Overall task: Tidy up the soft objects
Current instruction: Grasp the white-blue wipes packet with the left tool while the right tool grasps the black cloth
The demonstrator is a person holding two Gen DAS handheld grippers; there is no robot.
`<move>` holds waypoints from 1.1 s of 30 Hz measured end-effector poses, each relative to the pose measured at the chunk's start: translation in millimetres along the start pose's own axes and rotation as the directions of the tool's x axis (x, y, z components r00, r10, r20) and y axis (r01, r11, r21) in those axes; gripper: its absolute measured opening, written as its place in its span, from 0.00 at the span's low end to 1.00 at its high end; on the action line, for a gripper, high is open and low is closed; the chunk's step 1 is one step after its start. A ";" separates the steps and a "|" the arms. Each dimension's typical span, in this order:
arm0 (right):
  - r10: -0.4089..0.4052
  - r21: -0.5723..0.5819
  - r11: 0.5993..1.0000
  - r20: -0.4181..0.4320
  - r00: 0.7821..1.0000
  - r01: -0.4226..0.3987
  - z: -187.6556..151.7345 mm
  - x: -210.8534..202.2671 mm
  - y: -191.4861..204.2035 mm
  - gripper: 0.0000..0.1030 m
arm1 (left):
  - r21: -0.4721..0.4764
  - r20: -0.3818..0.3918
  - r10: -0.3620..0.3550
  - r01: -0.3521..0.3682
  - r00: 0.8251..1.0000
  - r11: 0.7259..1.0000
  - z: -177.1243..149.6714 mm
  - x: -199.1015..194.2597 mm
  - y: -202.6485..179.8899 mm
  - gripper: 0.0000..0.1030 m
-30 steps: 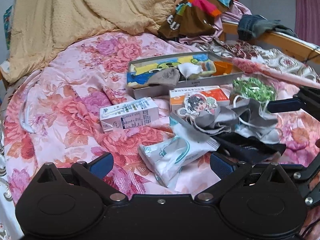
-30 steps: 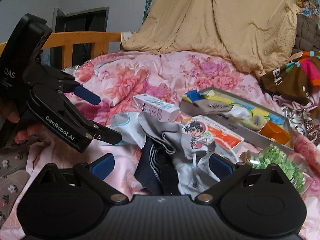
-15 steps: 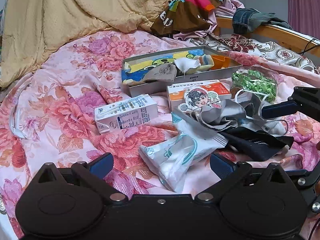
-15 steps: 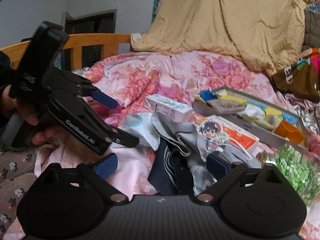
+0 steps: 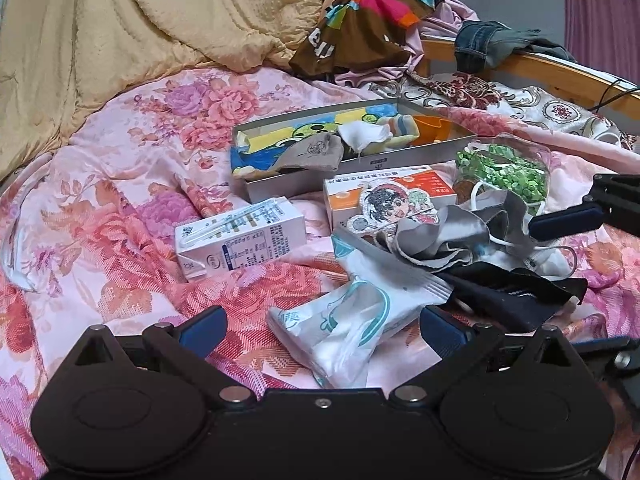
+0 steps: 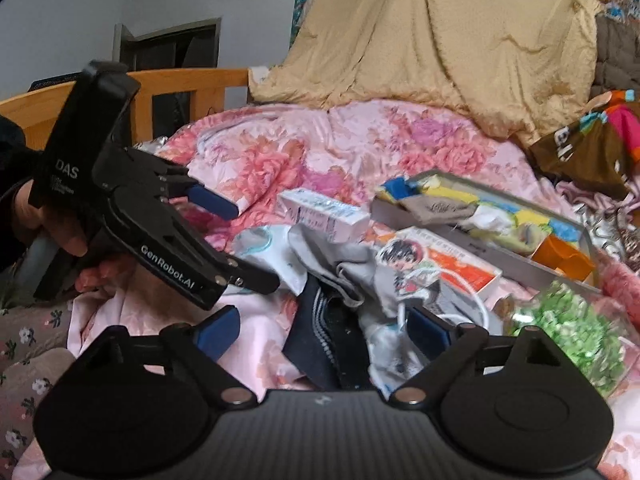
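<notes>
The left gripper has its jaws wide apart over one white sealed packet that lies between them untouched on the floral bedspread, and the right gripper is also spread open, above a heap where a dark cloth and a grey cloth overlap, so I cannot count the pieces. The right-wrist view is blurred at its right side, where one bag of green bits is hard to read. Toward the far side of the bedspread stand one grey tray with soft items half hidden inside, one white carton and one orange box.
</notes>
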State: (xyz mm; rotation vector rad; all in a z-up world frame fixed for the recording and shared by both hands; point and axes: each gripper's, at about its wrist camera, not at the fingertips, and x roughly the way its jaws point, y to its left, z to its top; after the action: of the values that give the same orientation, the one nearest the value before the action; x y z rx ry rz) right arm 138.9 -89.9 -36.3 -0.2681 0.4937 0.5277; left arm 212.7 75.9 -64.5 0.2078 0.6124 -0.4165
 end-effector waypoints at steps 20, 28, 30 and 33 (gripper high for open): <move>0.012 -0.079 0.997 -0.051 0.999 -0.016 -2.7 23.4 9.2 0.37 | -0.017 0.001 -0.065 0.065 0.998 0.998 1.9 3.0 3.1 0.80; 0.003 -0.015 1.000 -0.081 0.997 -0.004 -3.2 27.8 0.2 0.26 | -0.032 -0.017 -0.068 0.068 0.998 0.997 2.5 4.5 2.4 0.67; -0.002 0.004 1.000 -0.089 0.996 0.002 -3.1 29.3 -2.9 0.23 | -0.034 -0.018 -0.067 0.066 0.998 0.997 3.3 4.8 0.8 0.65; -0.013 0.023 1.000 -0.107 0.994 0.016 -3.9 31.6 -6.0 0.17 | -0.030 -0.023 -0.066 0.066 0.998 0.997 3.2 5.1 0.4 0.60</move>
State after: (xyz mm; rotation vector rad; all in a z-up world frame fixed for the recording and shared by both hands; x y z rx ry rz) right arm 164.4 -83.3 -55.1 -0.2779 0.6008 0.4946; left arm 218.3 73.7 -65.0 0.1653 0.6497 -0.4690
